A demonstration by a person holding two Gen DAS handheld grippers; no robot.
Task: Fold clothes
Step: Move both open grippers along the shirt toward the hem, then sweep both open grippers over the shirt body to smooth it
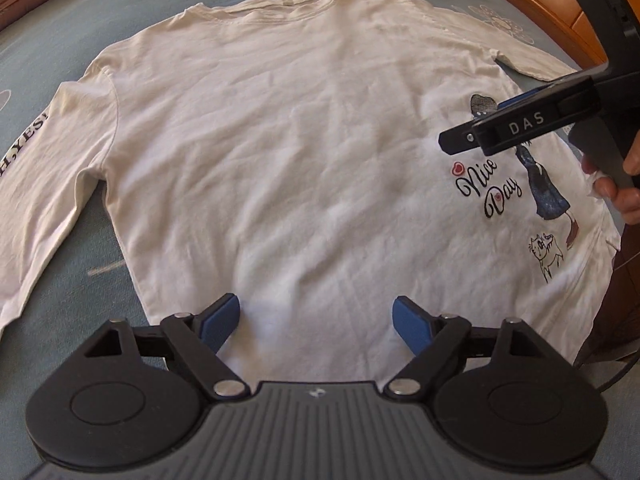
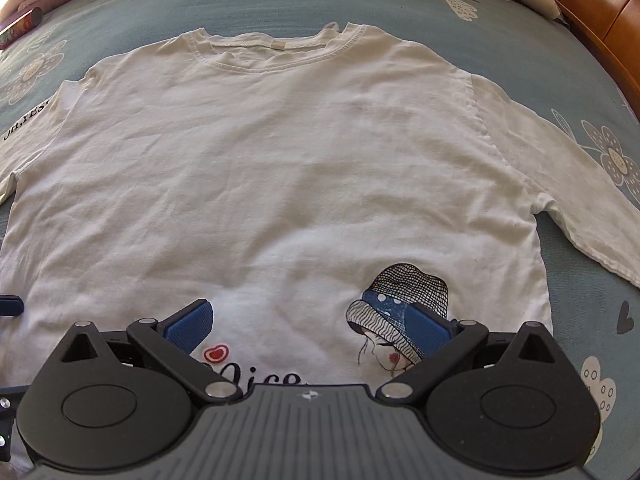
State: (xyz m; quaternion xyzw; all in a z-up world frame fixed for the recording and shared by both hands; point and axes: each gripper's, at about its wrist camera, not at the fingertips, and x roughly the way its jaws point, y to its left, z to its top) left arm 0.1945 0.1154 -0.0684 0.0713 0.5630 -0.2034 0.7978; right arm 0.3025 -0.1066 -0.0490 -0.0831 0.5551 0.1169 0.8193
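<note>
Ahead of both grippers, white long-sleeved shirt lies flat, face up, sleeves spread, on blue floral bedspread. Left gripper wide open over hem, empty. Right gripper wide open over printed figure, empty.

Shirt flat on bedspread, collar far; can far left.

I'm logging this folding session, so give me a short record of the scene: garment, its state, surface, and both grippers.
garment: white long-sleeved shirt with a Nice Day print
state: spread flat, front up, not yet folded
surface: blue flowered bedspread
left gripper: open over the hem, holding nothing
right gripper: open above the print, holding nothing
</note>
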